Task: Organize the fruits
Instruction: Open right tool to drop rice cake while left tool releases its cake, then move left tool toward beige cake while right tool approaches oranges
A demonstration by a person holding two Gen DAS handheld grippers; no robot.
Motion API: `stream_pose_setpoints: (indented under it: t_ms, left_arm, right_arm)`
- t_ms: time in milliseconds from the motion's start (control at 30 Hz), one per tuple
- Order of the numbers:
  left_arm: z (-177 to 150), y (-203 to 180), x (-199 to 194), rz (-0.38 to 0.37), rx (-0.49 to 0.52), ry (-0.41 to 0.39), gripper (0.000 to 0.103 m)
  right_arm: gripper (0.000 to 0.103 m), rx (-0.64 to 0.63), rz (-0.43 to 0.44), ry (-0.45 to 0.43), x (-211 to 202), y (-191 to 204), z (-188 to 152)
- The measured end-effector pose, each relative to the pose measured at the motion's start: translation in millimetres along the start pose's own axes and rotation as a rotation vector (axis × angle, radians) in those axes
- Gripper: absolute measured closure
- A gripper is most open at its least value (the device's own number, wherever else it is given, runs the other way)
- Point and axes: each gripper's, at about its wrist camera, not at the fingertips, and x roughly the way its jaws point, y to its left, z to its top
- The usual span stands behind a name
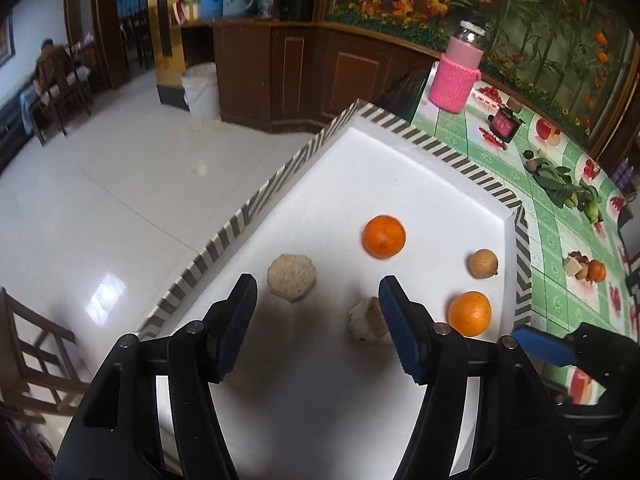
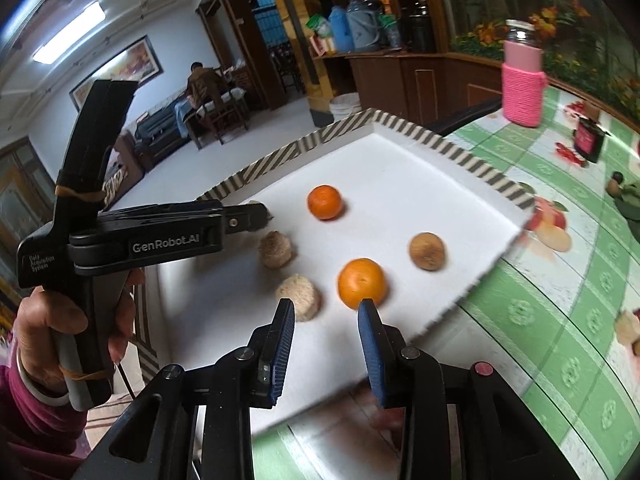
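— While I hold both grippers over the tray [image 1: 404,152], what do you want first?

— The left one.

— My left gripper [image 1: 318,300] hangs over the near part of the tray, tilted down. Its fingers [image 1: 240,312] stand released, well apart, gripping nothing. A pale husk [image 1: 366,320] lies on the white floor just inside the right finger, half hidden by it; whether it touches the pad I cannot tell. A rounder tan ball [image 1: 291,282] sits just past the left fingertip, clear of it.

— And the right?

— My right gripper [image 2: 326,308] is at the near edge of the tray. Its fingers [image 2: 285,336] are parted, less widely, with only white tray between them. The near orange [image 2: 362,283] sits just beyond the right fingertip, which overlaps its lower edge in that view.

— The other fruit?

— All in the tray, apart from each other. A second orange [image 2: 325,201] lies farther in, a brown fruit [image 2: 427,251] toward the right rim.

— Where is the tray?

— On the green checked worktop [image 2: 560,280], one corner over the edge. A pink bottle [image 2: 522,80] stands behind it. My hand [image 2: 52,320] grips the left tool's handle.
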Motion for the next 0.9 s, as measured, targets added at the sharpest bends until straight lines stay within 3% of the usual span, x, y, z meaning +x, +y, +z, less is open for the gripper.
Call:
stream_pose_setpoints:
  t_ms: [267,900]
  left_arm:
    - [-4,-36,-20,0.015,0.063,-0.077,0.039]
    - [-34,-178,-17,-0.097,0.301,-0.076,0.039]
  right_arm:
    - [0.071,0.067,-0.056,-0.04,-31,-28,-17]
    - [0.071,0.297,-0.281,-0.103,-110,-130,-81]
